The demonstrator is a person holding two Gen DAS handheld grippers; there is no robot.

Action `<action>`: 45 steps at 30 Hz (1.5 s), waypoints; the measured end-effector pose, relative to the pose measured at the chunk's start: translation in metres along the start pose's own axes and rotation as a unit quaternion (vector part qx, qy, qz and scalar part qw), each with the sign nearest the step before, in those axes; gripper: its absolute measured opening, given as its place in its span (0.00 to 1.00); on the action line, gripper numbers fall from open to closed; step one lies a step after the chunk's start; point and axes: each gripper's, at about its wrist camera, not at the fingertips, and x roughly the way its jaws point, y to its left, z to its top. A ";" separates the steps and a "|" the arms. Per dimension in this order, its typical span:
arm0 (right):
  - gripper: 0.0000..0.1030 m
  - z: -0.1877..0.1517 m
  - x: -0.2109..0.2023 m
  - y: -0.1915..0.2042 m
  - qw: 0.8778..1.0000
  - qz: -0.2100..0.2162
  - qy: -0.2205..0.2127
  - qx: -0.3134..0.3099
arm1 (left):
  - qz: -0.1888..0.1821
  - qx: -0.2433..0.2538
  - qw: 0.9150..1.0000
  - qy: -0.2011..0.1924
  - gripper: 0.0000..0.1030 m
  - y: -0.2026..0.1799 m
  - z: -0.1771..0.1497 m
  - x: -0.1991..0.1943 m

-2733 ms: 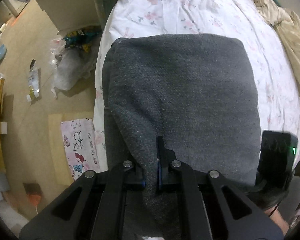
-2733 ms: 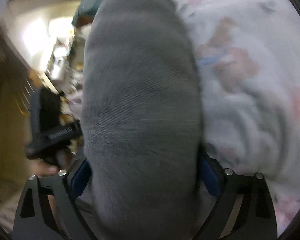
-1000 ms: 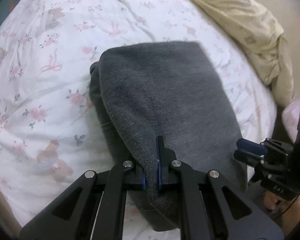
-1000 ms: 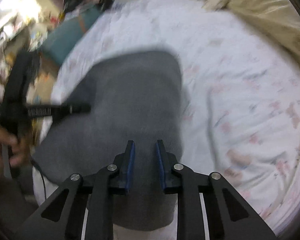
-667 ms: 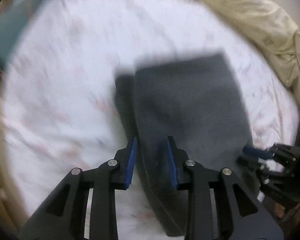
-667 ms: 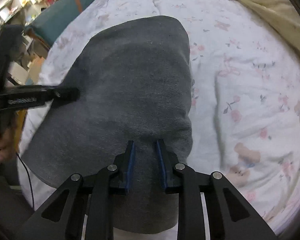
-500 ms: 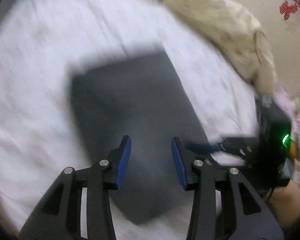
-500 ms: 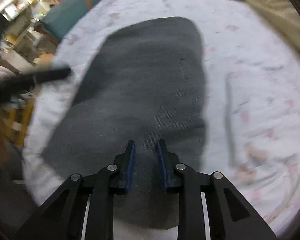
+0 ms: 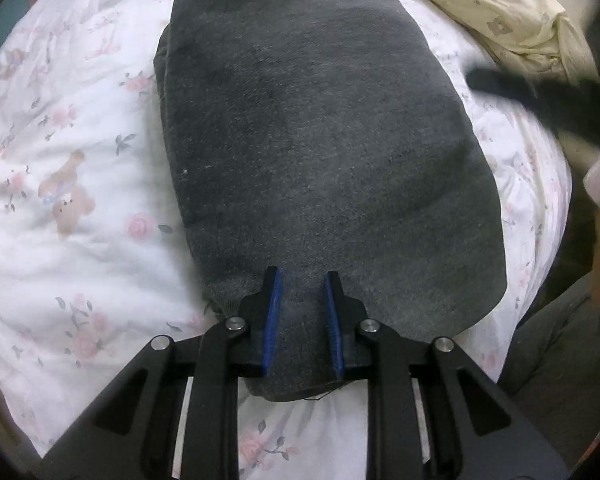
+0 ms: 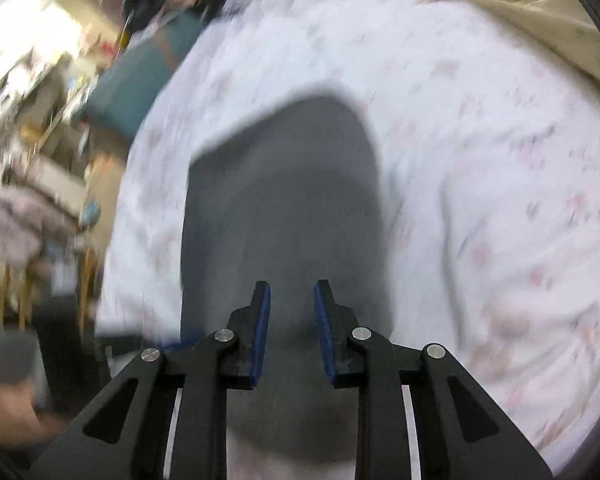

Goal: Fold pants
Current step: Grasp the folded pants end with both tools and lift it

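In the left wrist view the floral bedsheet (image 9: 64, 240) fills the left of the frame, and the pants (image 9: 320, 152), dark grey and already folded into a compact block, lie on it through the middle, from the top edge down to the lower centre. The left gripper (image 9: 302, 312) hangs over the near end of that block; its jaws have just been closing partway and now stand a little apart with cloth beneath them, pinching nothing that I can see. To the upper right lies a yellow quilt (image 9: 500, 12), and a blurred dark shape at the right edge is probably the other tool.

In the right wrist view (badly smeared) the pants sit at centre and the right gripper (image 10: 290, 320) floats above their near end, jaws slightly spread and empty.

The fold looks all but finished. My advice: lift both grippers straight up off the cloth without dragging, or press lightly to flatten the top layer, so the stacked edges on the left side stay aligned.
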 end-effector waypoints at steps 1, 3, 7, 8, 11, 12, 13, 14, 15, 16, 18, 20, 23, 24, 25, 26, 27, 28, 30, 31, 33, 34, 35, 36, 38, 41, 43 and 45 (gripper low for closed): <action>0.25 0.012 0.009 0.000 1.000 -0.011 0.004 -0.014 | 0.001 0.004 1.000 0.000 0.18 0.000 -0.001 0.000; 0.24 0.029 0.041 0.002 0.997 -0.048 0.034 -0.053 | 0.000 0.010 1.000 0.002 0.18 0.001 -0.003 0.000; 0.23 0.042 0.092 -0.002 0.992 -0.091 0.037 -0.075 | -0.008 0.007 1.000 0.016 0.17 -0.003 0.000 0.008; 0.23 0.045 0.099 -0.002 0.993 -0.092 0.028 -0.073 | -0.004 0.011 1.000 0.015 0.17 -0.006 -0.001 0.010; 0.22 0.055 0.100 -0.005 0.993 -0.094 0.045 -0.065 | 0.001 0.012 1.000 0.014 0.17 -0.009 -0.001 0.012; 0.23 0.058 0.097 -0.002 0.992 -0.092 0.058 -0.070 | -0.004 0.007 1.000 0.018 0.17 -0.009 -0.001 0.012; 0.24 0.062 0.088 -0.001 0.992 -0.082 0.064 -0.077 | -0.012 0.000 1.000 0.019 0.17 -0.007 -0.001 0.012; 0.25 0.065 0.079 -0.002 0.993 -0.070 0.059 -0.079 | -0.019 -0.006 1.000 0.019 0.17 -0.005 0.005 0.014; 0.24 0.073 0.064 -0.005 0.994 -0.067 0.036 -0.076 | -0.024 -0.011 0.999 0.018 0.17 -0.004 0.005 0.014; 0.25 0.078 0.059 -0.005 0.995 -0.072 0.019 -0.070 | -0.025 -0.012 0.999 0.018 0.17 0.000 0.005 0.015; 0.25 0.093 0.055 -0.016 0.997 -0.070 -0.004 -0.036 | -0.019 -0.003 1.000 0.012 0.17 -0.002 0.003 0.014; 0.25 0.098 0.086 -0.020 0.997 -0.065 0.043 -0.018 | -0.013 0.006 1.000 0.009 0.17 -0.006 0.002 0.014; 0.22 0.084 0.140 -0.012 0.985 -0.126 0.093 -0.071 | -0.015 0.006 1.000 0.013 0.18 -0.008 0.004 0.012; 0.22 0.085 0.143 -0.010 0.985 -0.133 0.084 -0.069 | -0.016 0.004 1.000 0.016 0.18 -0.011 0.003 0.013; 0.22 0.086 0.141 -0.011 0.986 -0.133 0.076 -0.058 | -0.023 -0.003 1.000 0.021 0.18 -0.009 0.005 0.013; 0.22 0.086 0.136 -0.011 0.988 -0.128 0.067 -0.046 | -0.028 -0.008 0.999 0.024 0.18 -0.008 0.007 0.012; 0.22 0.084 0.126 -0.011 0.990 -0.121 0.058 -0.043 | -0.033 -0.014 0.999 0.027 0.18 -0.004 0.010 0.011; 0.23 0.081 0.112 -0.011 0.992 -0.112 0.042 -0.045 | -0.041 -0.021 0.999 0.027 0.18 -0.002 0.012 0.008; 0.28 0.074 0.085 -0.015 0.996 -0.084 0.015 -0.027 | -0.050 -0.035 0.998 0.026 0.22 0.008 0.017 -0.001; 0.29 0.066 0.069 -0.021 0.998 -0.066 0.006 -0.003 | -0.053 -0.042 0.997 0.023 0.30 0.011 0.019 -0.006; 0.52 0.051 0.045 -0.032 0.999 -0.036 -0.002 0.038 | -0.040 -0.059 0.997 0.007 0.59 0.028 0.028 -0.024; 0.69 0.042 0.033 -0.037 0.998 -0.025 -0.007 0.053 | -0.023 -0.067 0.997 -0.018 0.74 0.034 0.035 -0.037; 0.74 0.033 0.022 -0.037 0.998 -0.018 -0.014 0.066 | -0.018 -0.072 0.997 -0.036 0.80 0.039 0.039 -0.045; 0.77 0.021 0.009 -0.040 0.996 -0.011 -0.023 0.082 | -0.016 -0.082 0.995 -0.061 0.83 0.047 0.048 -0.055; 0.78 0.003 -0.006 -0.044 0.993 -0.006 -0.027 0.111 | -0.018 -0.103 0.992 -0.076 0.84 0.062 0.072 -0.060; 0.78 -0.028 -0.017 -0.049 0.988 0.014 -0.036 0.152 | -0.051 -0.131 0.988 -0.066 0.84 0.080 0.104 -0.043; 0.78 -0.047 -0.020 -0.051 0.986 0.010 -0.033 0.166 | -0.092 -0.146 0.983 -0.064 0.84 0.091 0.123 -0.022; 0.78 -0.056 -0.022 -0.055 0.984 -0.006 -0.013 0.176 | -0.096 -0.154 0.981 -0.074 0.84 0.100 0.137 -0.003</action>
